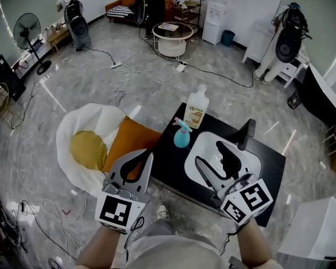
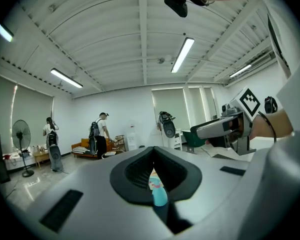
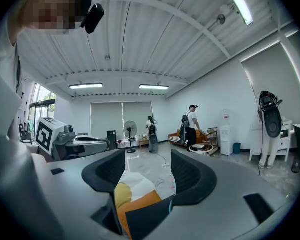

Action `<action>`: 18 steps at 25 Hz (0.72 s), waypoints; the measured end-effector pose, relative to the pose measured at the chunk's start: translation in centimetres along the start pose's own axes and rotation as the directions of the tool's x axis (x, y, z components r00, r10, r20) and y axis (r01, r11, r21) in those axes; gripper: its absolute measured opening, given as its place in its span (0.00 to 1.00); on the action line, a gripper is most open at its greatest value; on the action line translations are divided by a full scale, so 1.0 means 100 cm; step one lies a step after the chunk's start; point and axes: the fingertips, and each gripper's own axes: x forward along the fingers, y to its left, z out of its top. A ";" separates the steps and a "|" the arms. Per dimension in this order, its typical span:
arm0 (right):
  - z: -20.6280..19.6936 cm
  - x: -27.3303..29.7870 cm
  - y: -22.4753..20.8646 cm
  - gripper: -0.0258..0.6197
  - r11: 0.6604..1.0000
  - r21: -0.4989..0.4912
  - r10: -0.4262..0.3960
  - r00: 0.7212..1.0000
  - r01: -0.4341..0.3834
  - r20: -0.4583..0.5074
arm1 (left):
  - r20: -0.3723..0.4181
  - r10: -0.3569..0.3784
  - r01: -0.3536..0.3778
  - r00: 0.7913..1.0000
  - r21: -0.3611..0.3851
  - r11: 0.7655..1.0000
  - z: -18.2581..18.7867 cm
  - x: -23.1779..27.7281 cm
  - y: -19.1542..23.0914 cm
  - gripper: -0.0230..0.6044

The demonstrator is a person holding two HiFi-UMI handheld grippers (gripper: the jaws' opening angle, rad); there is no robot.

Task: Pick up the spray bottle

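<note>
A small teal spray bottle (image 1: 181,134) with a pink trigger stands upright on the black table (image 1: 168,161), just left of a white basin (image 1: 199,150). Behind it stands a taller clear bottle (image 1: 197,110) with a white top. My left gripper (image 1: 141,157) hovers at the table's near left edge, jaws closed together and holding nothing; the teal bottle (image 2: 157,191) shows through the slit between them. My right gripper (image 1: 208,152) hangs over the basin, open and empty. In the right gripper view, the open jaws (image 3: 149,164) frame the floor and cushions.
A white round cushion with a yellow centre (image 1: 87,144) and an orange cushion (image 1: 131,142) lie on the floor left of the table. Cables (image 1: 129,72) cross the floor beyond. A white box (image 1: 319,228) sits at the lower right. People stand far back.
</note>
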 end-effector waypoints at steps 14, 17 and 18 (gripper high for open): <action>-0.082 0.114 -0.056 0.51 0.998 0.034 -0.055 0.982 0.062 -0.181 | -0.075 -0.093 0.092 0.993 -0.024 0.996 -0.057 0.073 0.051 0.06; -0.106 0.128 -0.069 0.51 0.997 0.045 -0.057 0.973 0.069 -0.225 | -0.113 -0.119 0.118 0.986 -0.012 0.993 -0.081 0.086 0.051 0.06; -0.115 0.132 -0.074 0.51 0.996 0.050 -0.056 0.969 0.070 -0.241 | -0.126 -0.121 0.120 0.985 -0.018 0.993 -0.088 0.091 0.051 0.06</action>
